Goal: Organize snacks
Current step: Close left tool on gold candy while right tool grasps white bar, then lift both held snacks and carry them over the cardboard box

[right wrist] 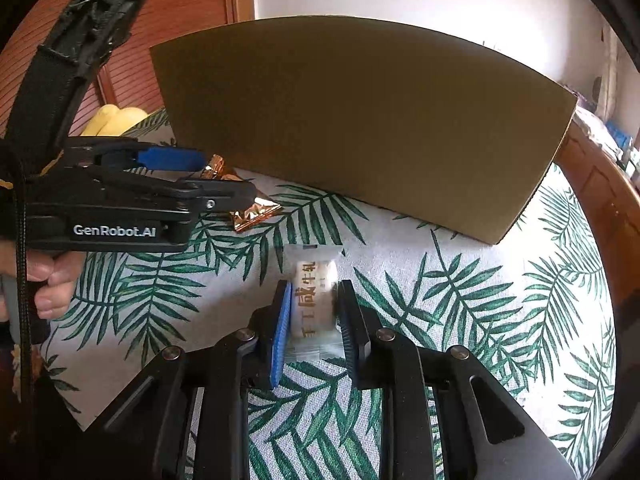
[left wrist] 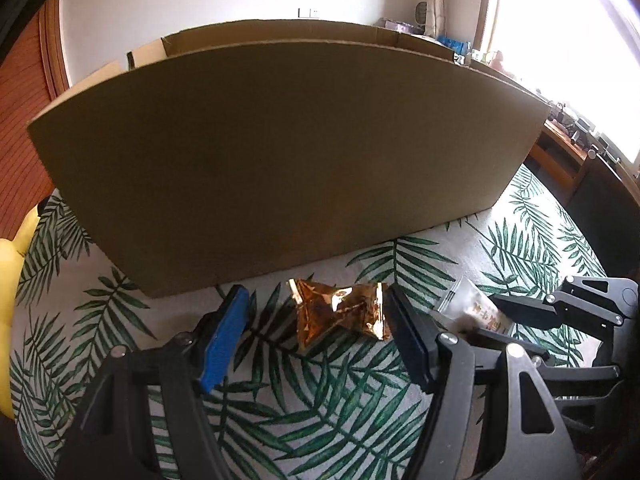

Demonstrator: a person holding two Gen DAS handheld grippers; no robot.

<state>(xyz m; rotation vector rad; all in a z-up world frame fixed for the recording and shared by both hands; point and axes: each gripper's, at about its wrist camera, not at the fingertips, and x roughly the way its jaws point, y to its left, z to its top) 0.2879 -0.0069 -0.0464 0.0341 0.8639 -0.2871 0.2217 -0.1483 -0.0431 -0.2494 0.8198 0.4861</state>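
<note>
The white snack packet point(right wrist: 314, 300) lies on the leaf-print bench point(right wrist: 460, 320), clamped between the pads of the right gripper point(right wrist: 313, 312), ready for lifting. The gold wrapper point(left wrist: 340, 312) rests near the cardboard box point(left wrist: 280, 160), between the spread jaws of the left gripper point(left wrist: 316, 336), untouched (pads well clear). Box contents are hidden behind its wall.

Crumpled gold snack packet point(left wrist: 340, 310) on leaf-print cloth, white wrapped candy point(right wrist: 312, 296) nearby

Foil packet point(left wrist: 340, 312) and wrapped candy point(right wrist: 314, 300) on tablecloth point(left wrist: 320, 420), before cardboard box point(left wrist: 280, 152)
</note>
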